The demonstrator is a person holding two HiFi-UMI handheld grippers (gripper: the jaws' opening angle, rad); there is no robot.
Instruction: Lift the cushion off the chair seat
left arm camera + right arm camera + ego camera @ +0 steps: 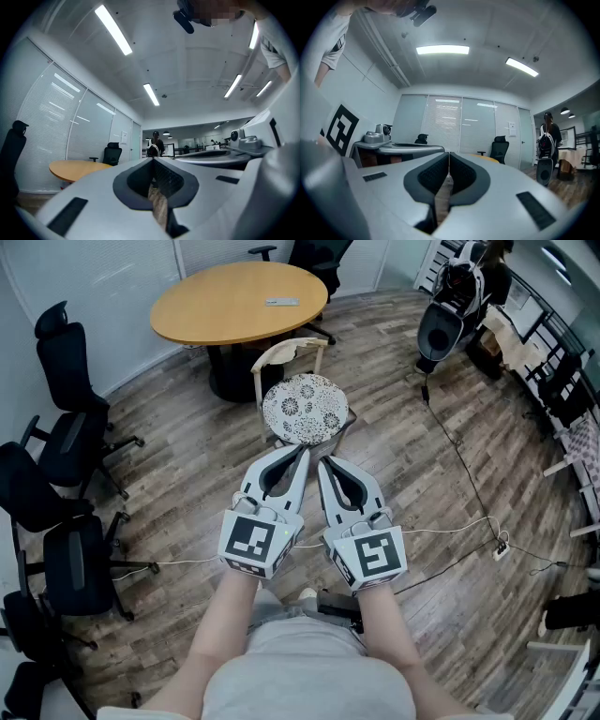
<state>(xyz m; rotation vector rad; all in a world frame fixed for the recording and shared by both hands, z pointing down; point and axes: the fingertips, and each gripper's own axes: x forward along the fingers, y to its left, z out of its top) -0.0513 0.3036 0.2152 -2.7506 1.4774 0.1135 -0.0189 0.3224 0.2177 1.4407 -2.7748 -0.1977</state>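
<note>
Floor [450, 521]: grey-brown wood planks.
Round white floral-patterned cushion [305, 409]: lying on pale wooden chair [281, 354] seat.
Left gripper [302, 454]: jaws together, empty, at cushion's near edge.
Right gripper [323, 463]: jaws together, empty, alongside.

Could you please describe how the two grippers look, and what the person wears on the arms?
Both the left gripper and the right gripper have pale grey, tapering jaws with dark, ribbed inner pads. Each carries a cube with black-and-white square markers at its rear. No sleeves cover the forearms; the person wears a light grey top.
</note>
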